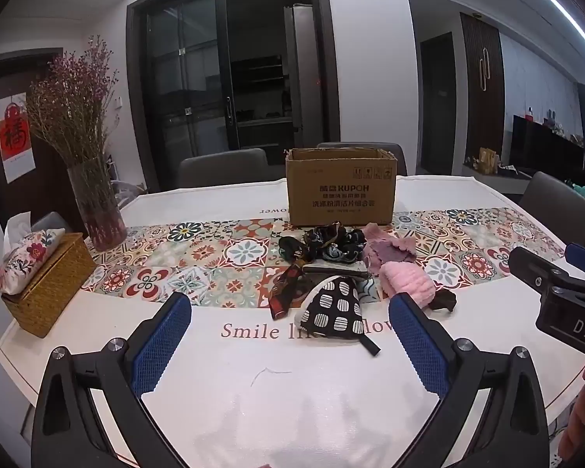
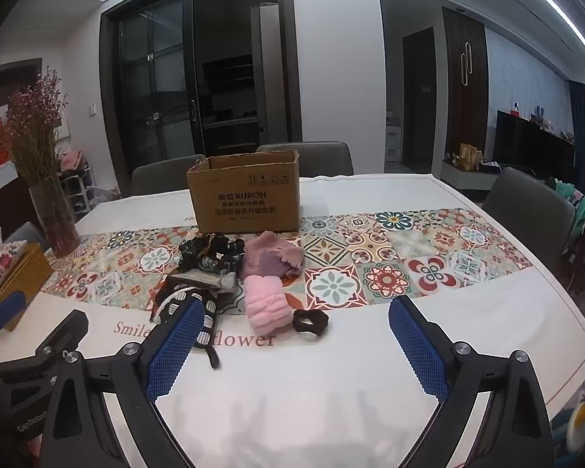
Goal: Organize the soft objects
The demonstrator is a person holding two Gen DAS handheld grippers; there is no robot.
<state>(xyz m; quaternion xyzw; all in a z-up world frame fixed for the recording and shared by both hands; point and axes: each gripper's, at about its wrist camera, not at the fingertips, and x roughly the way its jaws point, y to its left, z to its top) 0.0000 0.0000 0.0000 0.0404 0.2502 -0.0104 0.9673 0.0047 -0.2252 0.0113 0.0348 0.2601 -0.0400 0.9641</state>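
A pile of soft things lies mid-table before an open cardboard box: a black cloth with white spots, a light pink fluffy roll, a mauve fluffy piece, dark patterned scrunchies, a red patterned ribbon and a dark brown scrunchie. My left gripper is open and empty, just short of the spotted cloth. My right gripper is open and empty, near the brown scrunchie.
A glass vase of dried flowers and a wicker tissue box stand at the left. Grey chairs ring the table. The right gripper's body shows at the left view's right edge.
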